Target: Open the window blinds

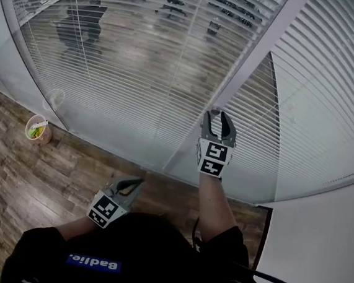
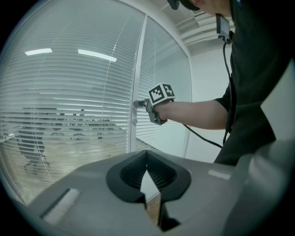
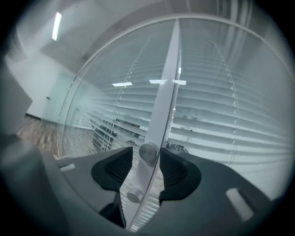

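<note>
Jaws of our right gripper [image 1: 218,115] stand wide, one on each side of the upper knob [image 3: 148,151], with the pads not pressing it. That round metal knob sits on the white frame post [image 3: 167,87] between two panes, and the blinds [image 1: 141,60] hang behind the glass. A lower knob [image 3: 134,195] lies at 7 o'clock of the upper one. We judge the risk plain. If we roll the wrist now, the jaws turn round nothing and the slats stay put. If we close off-centre, the smooth knob may slip out and the pads knock the glass. Our left gripper [image 1: 137,181], jaws together and empty, hangs at 7 o'clock of the right, over the wooden floor [image 1: 30,179].
</note>
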Available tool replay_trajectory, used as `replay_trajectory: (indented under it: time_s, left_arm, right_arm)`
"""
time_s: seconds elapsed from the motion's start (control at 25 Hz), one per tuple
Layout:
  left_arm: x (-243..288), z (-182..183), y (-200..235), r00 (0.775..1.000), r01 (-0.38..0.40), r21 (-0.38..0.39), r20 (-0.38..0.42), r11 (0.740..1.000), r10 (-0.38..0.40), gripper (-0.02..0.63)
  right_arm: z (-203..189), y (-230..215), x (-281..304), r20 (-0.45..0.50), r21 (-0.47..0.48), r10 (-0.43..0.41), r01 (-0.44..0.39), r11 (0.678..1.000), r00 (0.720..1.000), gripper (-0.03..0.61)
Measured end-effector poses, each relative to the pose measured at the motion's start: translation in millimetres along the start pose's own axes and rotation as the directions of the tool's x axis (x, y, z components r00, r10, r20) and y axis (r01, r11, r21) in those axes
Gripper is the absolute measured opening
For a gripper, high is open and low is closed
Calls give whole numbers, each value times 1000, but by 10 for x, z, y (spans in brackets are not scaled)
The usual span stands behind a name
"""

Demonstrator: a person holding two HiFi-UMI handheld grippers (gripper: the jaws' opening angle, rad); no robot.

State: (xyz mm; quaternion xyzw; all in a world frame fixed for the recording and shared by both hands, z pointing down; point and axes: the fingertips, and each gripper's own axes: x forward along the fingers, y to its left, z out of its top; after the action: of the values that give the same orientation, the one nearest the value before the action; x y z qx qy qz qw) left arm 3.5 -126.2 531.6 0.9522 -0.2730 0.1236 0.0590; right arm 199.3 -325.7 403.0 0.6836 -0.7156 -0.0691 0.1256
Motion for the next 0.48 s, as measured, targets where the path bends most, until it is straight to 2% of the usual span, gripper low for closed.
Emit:
replay_trajectory:
  time_s: [0.16, 0.28, 0.36, 0.48]
  left_arm:
    - [-6, -12, -4, 1000, 0, 0, -2, 1000, 0, 0]
    - [-16, -14, 7, 1000, -3, -3, -2, 1000, 3, 0]
    - [-19, -18, 15, 1000, -6, -5, -1, 1000, 6, 0]
    - [-20, -26, 19, 1000, -7, -8, -2, 1000, 7, 0]
  right_arm:
    - [1, -30, 36, 2, 57, -23, 23, 998, 1000, 181]
    - [37, -64, 38, 0, 66, -57, 57, 996, 998, 132]
    - [36, -68, 41, -14, 35, -67, 68, 997, 998, 129]
    - [43, -25, 43, -40, -98, -76, 71, 993, 996, 126]
